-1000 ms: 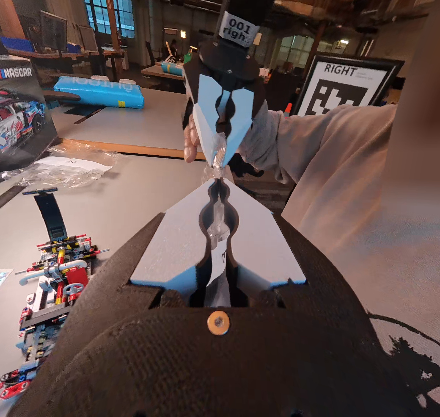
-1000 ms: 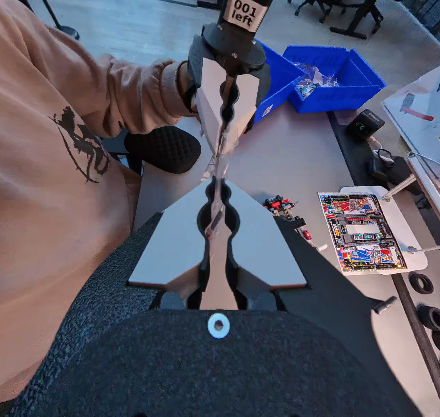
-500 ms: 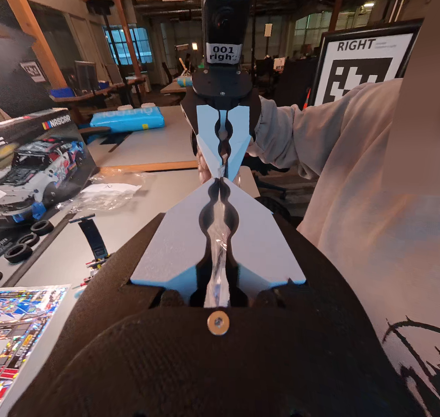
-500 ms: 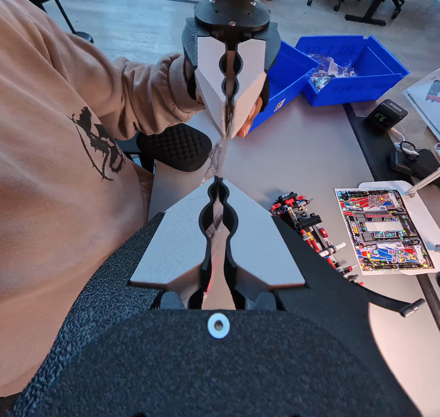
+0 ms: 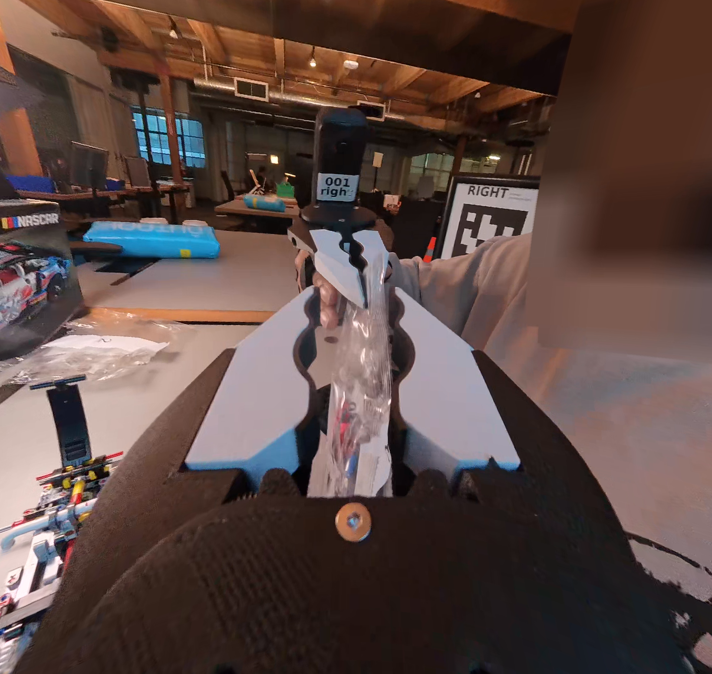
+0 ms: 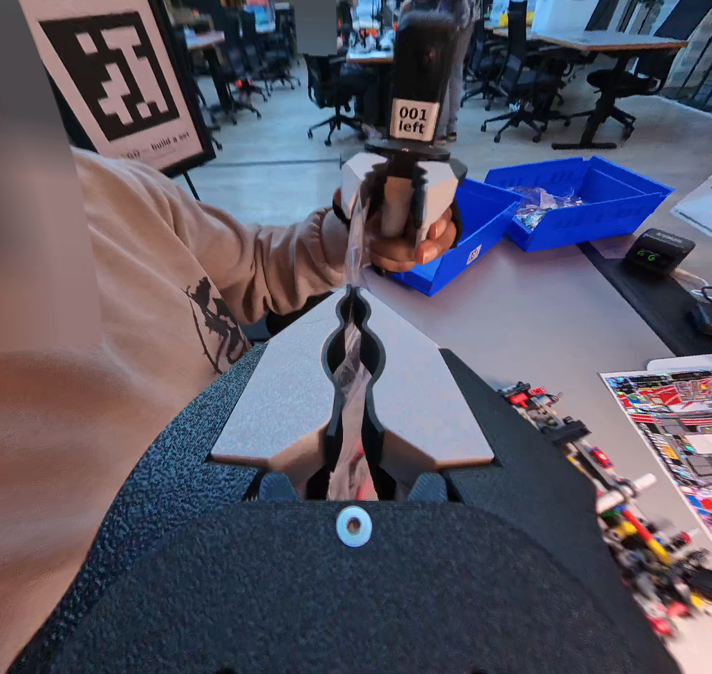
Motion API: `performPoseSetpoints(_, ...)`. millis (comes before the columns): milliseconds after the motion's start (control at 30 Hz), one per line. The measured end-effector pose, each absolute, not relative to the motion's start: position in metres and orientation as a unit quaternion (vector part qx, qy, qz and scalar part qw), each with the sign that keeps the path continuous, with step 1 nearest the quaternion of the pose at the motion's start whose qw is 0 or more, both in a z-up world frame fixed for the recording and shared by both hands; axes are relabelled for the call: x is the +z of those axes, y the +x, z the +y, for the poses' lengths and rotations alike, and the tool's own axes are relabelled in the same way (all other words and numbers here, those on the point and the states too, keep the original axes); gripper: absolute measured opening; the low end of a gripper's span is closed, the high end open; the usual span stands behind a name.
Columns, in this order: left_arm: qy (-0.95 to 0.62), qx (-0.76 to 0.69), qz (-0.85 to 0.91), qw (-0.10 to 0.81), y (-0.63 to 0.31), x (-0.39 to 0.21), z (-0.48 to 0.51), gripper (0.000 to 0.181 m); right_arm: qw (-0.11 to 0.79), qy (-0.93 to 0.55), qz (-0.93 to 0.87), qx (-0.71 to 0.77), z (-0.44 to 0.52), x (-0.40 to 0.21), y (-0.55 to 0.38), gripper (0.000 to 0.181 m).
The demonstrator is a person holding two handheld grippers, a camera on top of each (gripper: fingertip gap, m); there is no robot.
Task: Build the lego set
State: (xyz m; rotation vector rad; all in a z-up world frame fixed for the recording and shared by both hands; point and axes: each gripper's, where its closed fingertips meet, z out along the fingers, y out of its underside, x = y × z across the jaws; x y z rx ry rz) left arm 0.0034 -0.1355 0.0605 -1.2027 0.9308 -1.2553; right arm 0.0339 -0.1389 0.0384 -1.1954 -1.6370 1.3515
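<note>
- My left gripper (image 5: 352, 309) stood open, one clear crinkled plastic bag (image 5: 360, 378) of small pieces between its fingers.
- My right gripper (image 6: 353, 293) pinched that bag.
- Two blue plastic bins (image 6: 601, 201) sat beyond.

A clear plastic bag of lego parts (image 5: 360, 378) hangs lifted off the tabletop (image 5: 127, 397), stretched lengthwise; small red, blue and grey pieces show through its lower end (the film is blurred). The partly built lego car chassis (image 6: 616, 501) lies flat on the tabletop, long and narrow, with black beams and red, yellow and white parts, just beside the colourful sticker sheet (image 6: 678, 424).
</note>
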Motion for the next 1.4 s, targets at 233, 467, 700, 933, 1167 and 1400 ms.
performPoseSetpoints(233,-0.538,-0.529,0.401,0.519,0.018,0.016,-0.136,0.002,0.321,-0.486,-0.438,0.684,-0.128,0.028,0.038,0.0)
performPoseSetpoints(467,-0.65,-0.43,0.462,0.422,0.03,-0.005,-0.139,0.0,0.315,-0.468,-0.317,0.763,-0.126,-0.006,0.048,0.0)
performPoseSetpoints(700,-0.733,-0.355,0.5,0.293,0.041,-0.119,-0.085,0.0,0.36,-0.588,-0.522,0.503,-0.072,-0.115,0.064,0.011)
performPoseSetpoints(933,-0.721,-0.371,0.516,0.277,0.064,-0.154,-0.07,0.0,0.312,-0.588,-0.65,0.366,-0.036,-0.127,0.078,0.031)
performPoseSetpoints(1167,-0.729,-0.366,0.491,0.305,0.054,-0.164,-0.051,0.002,0.304,-0.551,-0.679,0.377,-0.032,-0.138,0.062,0.0)
performPoseSetpoints(1400,-0.7,-0.426,0.456,0.347,0.06,-0.155,-0.035,0.018,0.348,-0.508,-0.696,0.369,-0.035,-0.151,0.052,0.0)
